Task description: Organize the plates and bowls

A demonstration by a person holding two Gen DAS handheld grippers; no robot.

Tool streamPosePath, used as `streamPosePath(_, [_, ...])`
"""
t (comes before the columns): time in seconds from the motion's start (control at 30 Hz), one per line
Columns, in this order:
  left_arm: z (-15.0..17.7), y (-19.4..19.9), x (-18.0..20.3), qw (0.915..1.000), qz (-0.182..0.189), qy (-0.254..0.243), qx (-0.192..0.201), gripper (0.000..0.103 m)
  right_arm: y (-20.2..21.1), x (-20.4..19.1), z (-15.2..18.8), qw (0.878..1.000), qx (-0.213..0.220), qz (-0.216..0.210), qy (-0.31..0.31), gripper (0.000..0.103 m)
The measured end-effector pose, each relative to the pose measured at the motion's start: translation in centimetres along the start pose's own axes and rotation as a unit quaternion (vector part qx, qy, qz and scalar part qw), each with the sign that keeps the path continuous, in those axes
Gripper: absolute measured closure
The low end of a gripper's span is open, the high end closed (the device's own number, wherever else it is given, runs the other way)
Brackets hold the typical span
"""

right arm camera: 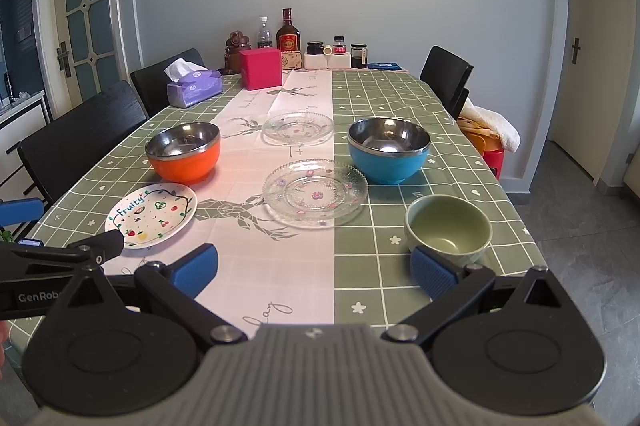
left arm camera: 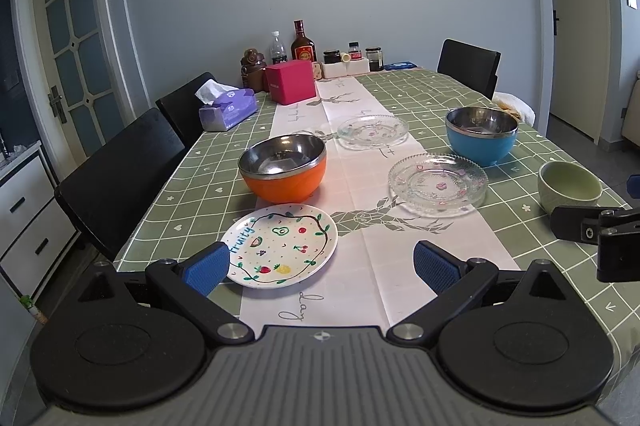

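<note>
Six dishes are sitting loose on the table (left arm camera: pixel 460 94), none stacked. Left gripper (left arm camera: pixel 320 266) is hovering low at the near edge, fingers spread wide and holding nothing. Right gripper (right arm camera: pixel 314 266) is doing the same, released, nothing between its pads.

Fruit plate (left arm camera: pixel 280 246) is lying just ahead of the left gripper's left finger (left arm camera: pixel 208 268), which is overlapping the rim in view; contact, cannot tell. Orange bowl (left arm camera: pixel 284 166) is standing beyond it. Green bowl (right arm camera: pixel 448 228) is sitting right behind the right gripper's right finger (right arm camera: pixel 434 272), maybe touching. Near glass plate (right arm camera: pixel 316 192) is lying ahead between the right gripper's fingers, far glass plate (right arm camera: pixel 298 126) farther out, blue bowl (right arm camera: pixel 388 150) ahead to the right.

Handling guesses: painted plate looks ceramic, glazed, flat, slick; pinch the rim edge. Glass plates are ribbed, scalloped, brittle, probably slippery; rim pinch, gentle. Orange and blue bowls are steel-lined, round, rigid, likely light; clamp the wall over the lip. Green bowl looks ceramic, thick, heavier, chippable; grip the near wall.
</note>
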State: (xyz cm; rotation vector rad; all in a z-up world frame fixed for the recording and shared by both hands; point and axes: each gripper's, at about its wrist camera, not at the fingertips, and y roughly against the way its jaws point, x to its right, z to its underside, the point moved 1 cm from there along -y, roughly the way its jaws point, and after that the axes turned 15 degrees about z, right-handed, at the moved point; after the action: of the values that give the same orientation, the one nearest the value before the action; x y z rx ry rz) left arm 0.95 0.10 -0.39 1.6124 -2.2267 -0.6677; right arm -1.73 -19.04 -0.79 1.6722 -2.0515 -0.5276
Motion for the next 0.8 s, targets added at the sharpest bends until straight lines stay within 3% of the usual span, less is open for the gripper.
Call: streamPosePath(0.8, [-0.38, 0.25, 0.28, 1.0, 0.001, -0.003, 0.004, 0.0, 0.06, -0.09, -0.19, 1.0, 0.0, -0.001, 0.001, 0.003])
